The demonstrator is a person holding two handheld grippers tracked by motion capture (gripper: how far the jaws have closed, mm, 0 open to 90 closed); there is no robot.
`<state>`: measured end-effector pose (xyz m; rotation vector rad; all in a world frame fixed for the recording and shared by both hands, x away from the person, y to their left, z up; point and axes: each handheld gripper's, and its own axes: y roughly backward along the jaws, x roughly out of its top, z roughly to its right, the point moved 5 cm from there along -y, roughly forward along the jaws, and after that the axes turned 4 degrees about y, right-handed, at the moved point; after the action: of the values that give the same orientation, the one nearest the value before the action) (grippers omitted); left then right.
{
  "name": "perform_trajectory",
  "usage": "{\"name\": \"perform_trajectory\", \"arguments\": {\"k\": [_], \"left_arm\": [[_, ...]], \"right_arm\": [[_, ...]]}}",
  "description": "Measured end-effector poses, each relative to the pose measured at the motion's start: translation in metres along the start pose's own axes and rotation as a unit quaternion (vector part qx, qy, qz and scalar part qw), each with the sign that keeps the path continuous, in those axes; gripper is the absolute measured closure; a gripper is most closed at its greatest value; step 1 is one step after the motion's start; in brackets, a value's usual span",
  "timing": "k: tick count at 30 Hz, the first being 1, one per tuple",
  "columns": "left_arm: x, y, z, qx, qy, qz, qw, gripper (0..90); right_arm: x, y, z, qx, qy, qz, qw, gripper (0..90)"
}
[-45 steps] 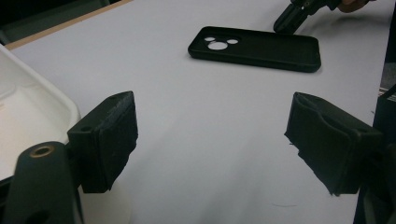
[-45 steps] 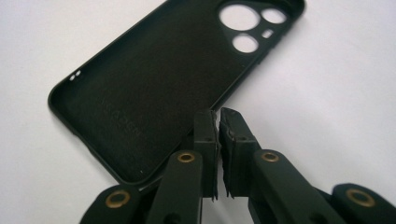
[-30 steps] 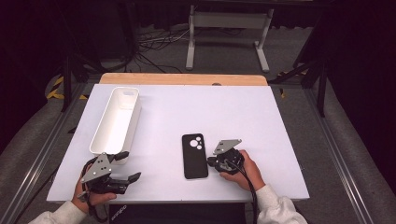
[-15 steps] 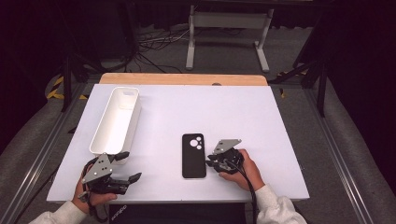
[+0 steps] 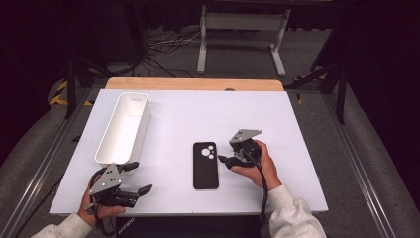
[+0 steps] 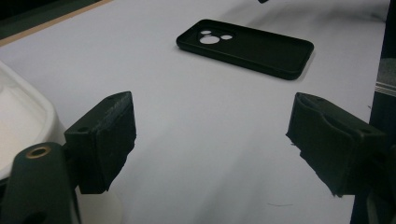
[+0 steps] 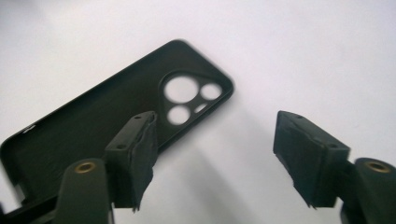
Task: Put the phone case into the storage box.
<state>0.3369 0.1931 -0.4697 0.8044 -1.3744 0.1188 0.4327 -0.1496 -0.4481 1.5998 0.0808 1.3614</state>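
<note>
A black phone case [image 5: 205,165] lies flat on the white table [image 5: 198,114], its camera cut-outs toward the far side. My right gripper [image 5: 225,159] sits just right of the case, held low over the table. In the right gripper view its jaws stand open [image 7: 215,163], with the case [image 7: 93,126] under and beyond the left jaw and nothing between them. My left gripper [image 5: 139,177] is near the front left edge, open and empty [image 6: 210,140]. The case [image 6: 245,42] lies well ahead of it.
A long white bin [image 5: 124,129] stands at the left, its near end [image 6: 18,116] close beside the left gripper. A wooden strip [image 5: 193,84] runs along the table's far edge. Metal frame legs and cables are on the floor behind.
The right gripper has shifted a little toward the far side beside the case. The left gripper and the case have stayed put.
</note>
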Motion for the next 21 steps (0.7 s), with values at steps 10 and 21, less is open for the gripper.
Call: {"name": "perform_trajectory", "arguments": {"k": [10,21], "left_arm": [[-0.001,0.000,-0.001,-0.005,0.005,0.002,1.0000,12.8],[-0.001,0.001,-0.002,-0.002,0.007,0.004,1.0000,12.1]], "right_arm": [[0.024,-0.024,0.010,-0.009,-0.003,-0.028,0.9996,33.6],[0.030,-0.061,0.019,0.018,-0.020,-0.066,0.9975,45.8]]}}
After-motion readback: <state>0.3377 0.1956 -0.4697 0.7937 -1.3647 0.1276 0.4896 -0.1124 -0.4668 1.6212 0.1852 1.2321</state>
